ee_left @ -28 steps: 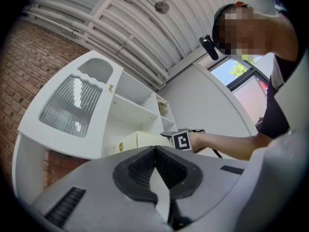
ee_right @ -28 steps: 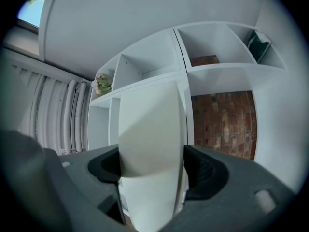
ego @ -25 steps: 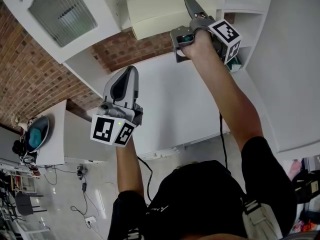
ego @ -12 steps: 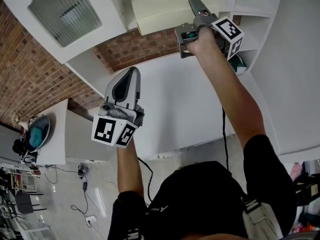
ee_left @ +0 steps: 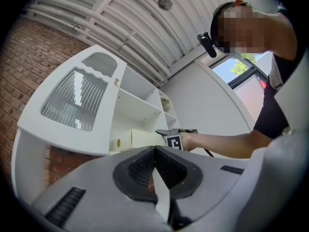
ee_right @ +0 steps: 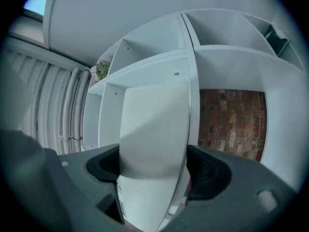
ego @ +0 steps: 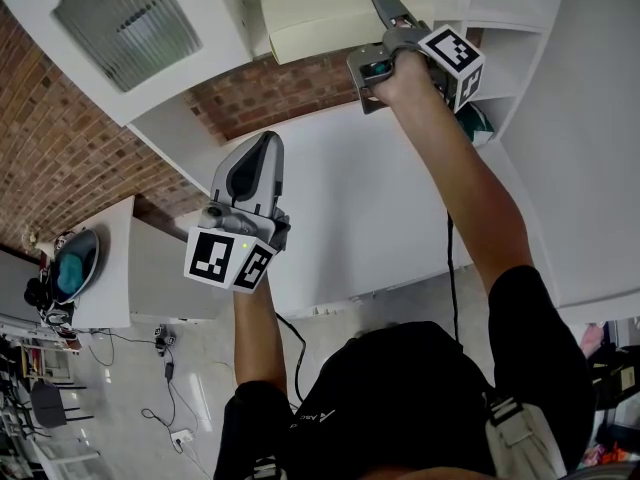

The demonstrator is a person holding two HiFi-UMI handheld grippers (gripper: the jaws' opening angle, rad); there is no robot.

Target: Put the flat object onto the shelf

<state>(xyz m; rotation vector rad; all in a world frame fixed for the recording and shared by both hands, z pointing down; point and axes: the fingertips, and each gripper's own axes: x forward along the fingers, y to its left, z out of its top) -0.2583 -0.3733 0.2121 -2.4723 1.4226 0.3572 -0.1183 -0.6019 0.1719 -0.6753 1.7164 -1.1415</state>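
Red brick wall (ego: 50, 158), pale floor (ego: 200, 388) and ribbed white ceiling (ee_left: 130, 25).

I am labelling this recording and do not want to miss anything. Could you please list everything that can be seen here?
flat box: one, cream, on the cabinet's lowest shelf
cabinet: one, white, open shelves, on the wall above
cabinet door: one, white with ribbed glass, swung open, upper left
brick wall: red-brown, behind the cabinet
counter: one, white, under the cabinet
teal thing: one, in a right compartment, partly hidden
side table: one, white, lower left
round item: one, teal, on the side table
cables: several, dark, on the floor
person: black shirt, both arms raised
left gripper: grey, jaws together, empty
right gripper: grey, jaws just opening, flat box between them
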